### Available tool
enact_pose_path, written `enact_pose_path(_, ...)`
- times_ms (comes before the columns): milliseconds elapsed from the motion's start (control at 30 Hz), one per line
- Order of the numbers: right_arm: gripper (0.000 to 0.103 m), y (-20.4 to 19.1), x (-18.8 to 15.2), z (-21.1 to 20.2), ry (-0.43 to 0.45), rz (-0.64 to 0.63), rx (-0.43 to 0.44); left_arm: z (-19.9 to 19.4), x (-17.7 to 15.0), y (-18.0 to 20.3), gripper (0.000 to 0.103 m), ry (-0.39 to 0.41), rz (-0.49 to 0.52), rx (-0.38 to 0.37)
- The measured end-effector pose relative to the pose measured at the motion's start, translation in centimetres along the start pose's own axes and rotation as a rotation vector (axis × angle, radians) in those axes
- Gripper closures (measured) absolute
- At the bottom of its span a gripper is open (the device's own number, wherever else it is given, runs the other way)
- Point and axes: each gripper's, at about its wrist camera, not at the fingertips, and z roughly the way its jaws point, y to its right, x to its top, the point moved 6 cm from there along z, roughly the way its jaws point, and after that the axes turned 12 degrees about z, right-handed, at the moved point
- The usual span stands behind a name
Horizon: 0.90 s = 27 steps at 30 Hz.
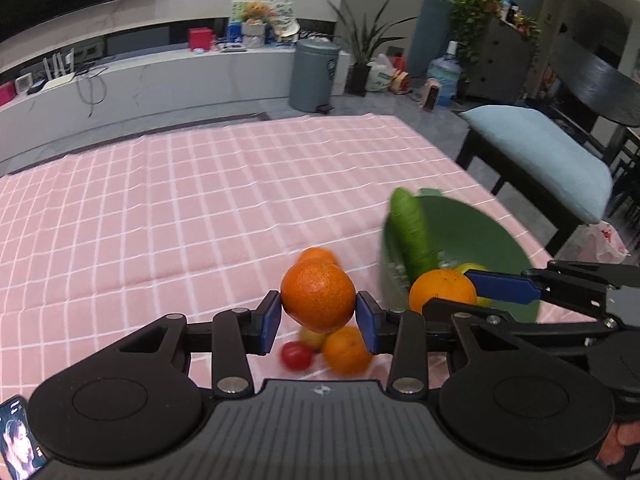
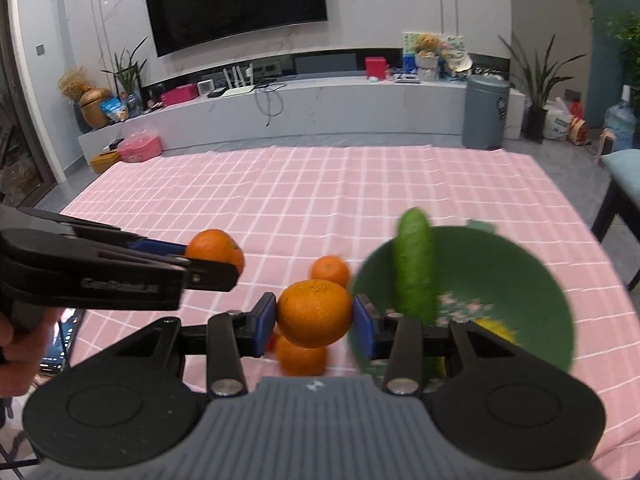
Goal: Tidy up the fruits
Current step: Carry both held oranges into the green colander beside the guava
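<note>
A living room, television (image 2: 236, 2) on the far wall, and up close a table under a pink checked cloth (image 1: 180, 200). Both hands are busy here! The left gripper (image 1: 319, 318) has its blue pads (image 1: 273, 316) clamped on an orange (image 1: 318, 295), squarely across its middle. The right gripper (image 2: 314, 318) is doing just the same with a second orange (image 2: 315, 313), pads on either side at the widest part.

Both fruits look lifted clear of the cloth, near the table's front edge. Just right of them sits the green bowl (image 2: 520, 272), with a cucumber (image 2: 414, 264) leaning in it and something yellow, likely a lemon (image 2: 496, 330), at the bottom. Loose fruit lies on the cloth below: more oranges (image 1: 347, 350) and a small red fruit (image 1: 297, 355).

How will these handle? I'd judge an orange light, firm but slightly yielding, its peel dimpled enough for rubber pads to hold. Round means it can roll out of a skewed pinch, so the equator grip is the sound one; squeezing harder risks bruising.

Orientation? An orange is near enough a ball, with no long axis to mind. The cucumber is the long one: its axis stands steeply, tip up and tilted slightly left, lower end down in the bowl. Any orange released there should go in beside it.
</note>
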Motion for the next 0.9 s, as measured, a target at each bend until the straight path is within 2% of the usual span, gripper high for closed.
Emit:
enact_pose_path(300,0.064,4.8,1.3,-2.3,0.007,-0.008,-0.066,1.0,1.8,5.2,0.058,0.002,0.094,-0.062)
enact_pose_path(433,0.064,6.6,1.5,-2.6,-0.01,-0.016,-0.093,2.2,2.4,7.3,0.058,-0.012,0.121,-0.113)
enact_pose_path(667,0.064,8.9,1.3,-2.1,-0.07,-0.028,-0.129,4.6,2.9,9.9,0.058,-0.073,0.166,-0.15)
enact_pose_path(900,0.064,10.6,0.7,-1.0,-0.137,-0.023,-0.138,6.2,2.5,10.6,0.058,-0.133,0.179,-0.175)
